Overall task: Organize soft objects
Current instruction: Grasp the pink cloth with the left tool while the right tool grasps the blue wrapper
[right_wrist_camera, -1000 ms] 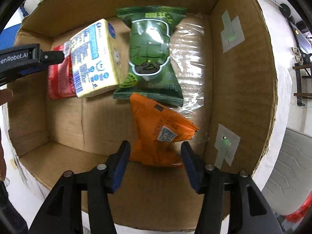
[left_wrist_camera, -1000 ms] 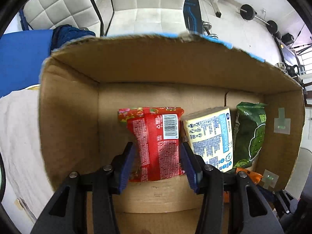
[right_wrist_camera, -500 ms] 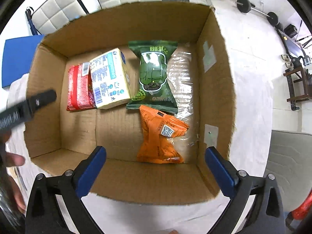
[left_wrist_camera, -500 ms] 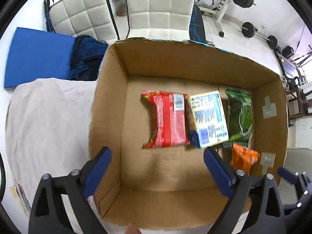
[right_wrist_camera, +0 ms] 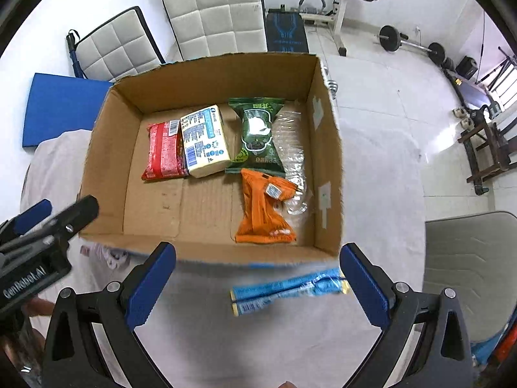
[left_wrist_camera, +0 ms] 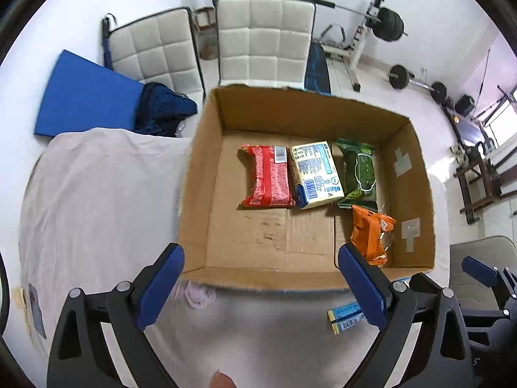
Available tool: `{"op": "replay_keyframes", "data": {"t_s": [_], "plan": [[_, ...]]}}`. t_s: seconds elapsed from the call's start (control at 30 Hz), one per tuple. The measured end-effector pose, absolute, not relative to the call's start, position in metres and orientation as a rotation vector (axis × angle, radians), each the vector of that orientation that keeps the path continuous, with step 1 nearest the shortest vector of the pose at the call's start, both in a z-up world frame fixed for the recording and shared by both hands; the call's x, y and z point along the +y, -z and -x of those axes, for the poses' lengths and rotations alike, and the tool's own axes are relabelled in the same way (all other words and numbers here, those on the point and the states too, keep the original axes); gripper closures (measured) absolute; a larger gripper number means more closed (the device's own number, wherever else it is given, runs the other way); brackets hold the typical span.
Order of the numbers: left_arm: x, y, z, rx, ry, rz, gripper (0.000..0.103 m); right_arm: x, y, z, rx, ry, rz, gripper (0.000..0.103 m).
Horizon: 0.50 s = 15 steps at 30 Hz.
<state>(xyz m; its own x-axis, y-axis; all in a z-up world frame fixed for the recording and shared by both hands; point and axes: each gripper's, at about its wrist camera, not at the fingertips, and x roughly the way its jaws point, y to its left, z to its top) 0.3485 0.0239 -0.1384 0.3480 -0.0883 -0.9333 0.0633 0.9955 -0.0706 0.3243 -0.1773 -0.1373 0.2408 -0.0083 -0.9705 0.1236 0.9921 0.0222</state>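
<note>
An open cardboard box (left_wrist_camera: 200, 174) (right_wrist_camera: 329, 168) holds a red packet (left_wrist_camera: 268, 177) (right_wrist_camera: 163, 152), a yellow-and-blue tissue pack (left_wrist_camera: 315, 174) (right_wrist_camera: 203, 140), a green packet (left_wrist_camera: 358, 174) (right_wrist_camera: 257, 135) and an orange packet (left_wrist_camera: 370, 236) (right_wrist_camera: 263, 210). A blue-and-yellow packet (right_wrist_camera: 287, 289) (left_wrist_camera: 345, 317) lies on the cloth in front of the box. A small pink soft item (left_wrist_camera: 195, 292) (right_wrist_camera: 105, 253) lies by the box's near left corner. My left gripper (left_wrist_camera: 261, 286) and right gripper (right_wrist_camera: 258, 286) are both open and empty, above the cloth in front of the box.
The box stands on a table covered with a pale cloth (left_wrist_camera: 97, 194) (right_wrist_camera: 371, 177). White padded chairs (left_wrist_camera: 263, 38) (right_wrist_camera: 216, 16), a blue mat (left_wrist_camera: 84, 97) and gym weights (left_wrist_camera: 391, 26) stand behind. A grey chair (right_wrist_camera: 468, 268) is at the right.
Both grippers opened, releasing the red and orange packets inside the box, and pulled back and up out of it. The blue-and-yellow packet and pink item have come into view.
</note>
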Motion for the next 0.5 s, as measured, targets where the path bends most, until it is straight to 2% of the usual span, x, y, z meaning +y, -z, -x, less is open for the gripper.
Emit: {"op": "replay_keyframes", "data": {"t_s": [0.07, 0.3, 0.5], "plan": [[0.026, 0.129, -0.339, 1.184, 0.082, 0.008, 0.0, -0.178, 0.126, -0.314, 1.3, 0.095, -0.104, 0.0], [0.026, 0.097, -0.31, 1.11, 0.081, 0.005, 0.0, -0.18, 0.082, -0.287, 1.211, 0.091, -0.12, 0.0], [0.029, 0.09, -0.298, 1.078, 0.07, 0.005, 0.0, -0.177, 0.07, -0.277, 1.198, 0.092, -0.138, 0.0]]}}
